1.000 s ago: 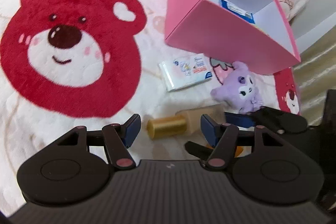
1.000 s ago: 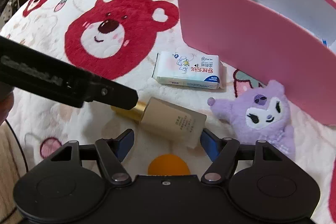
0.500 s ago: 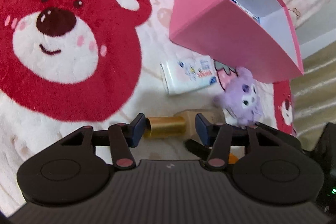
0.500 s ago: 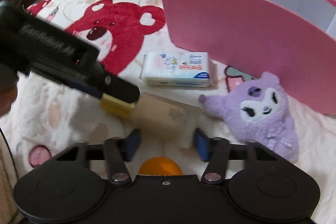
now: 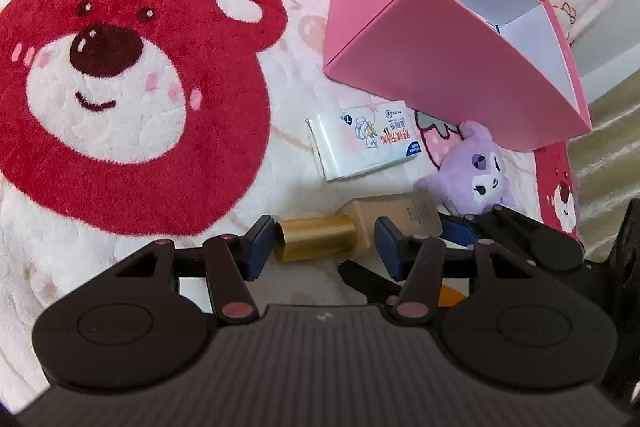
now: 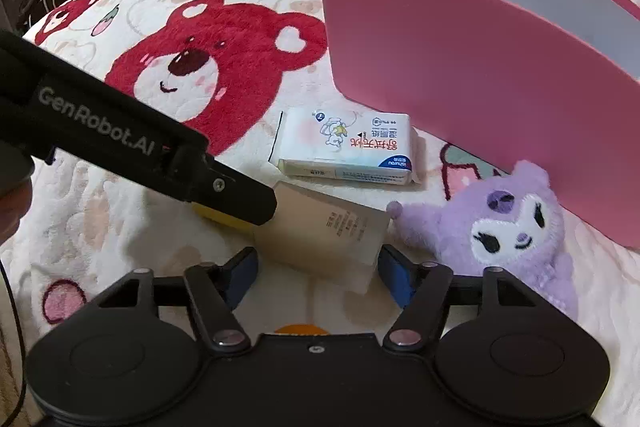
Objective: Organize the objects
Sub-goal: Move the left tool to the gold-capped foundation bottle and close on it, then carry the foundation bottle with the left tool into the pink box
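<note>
Since the earlier frames, both pairs of tongs have been narrowed and then widened again around the bottle, and little else has been shifted. Near the lower middle of the left wrist view, the left tongs are seen opening, their blue pads set at either side of the bottle's gold cap; whether the pads press on it cannot be told. In the right wrist view, the right tongs are also opening, with the beige bottle lying between the pads and a visible gap at each side. The bottle is laid flat on the bear-print blanket, just below the pack of tissues. A purple plush toy is found at the lower right, touching the wall of the pink box, which fills the upper right. An orange ball is partly hidden behind the right tongs' body.
</note>
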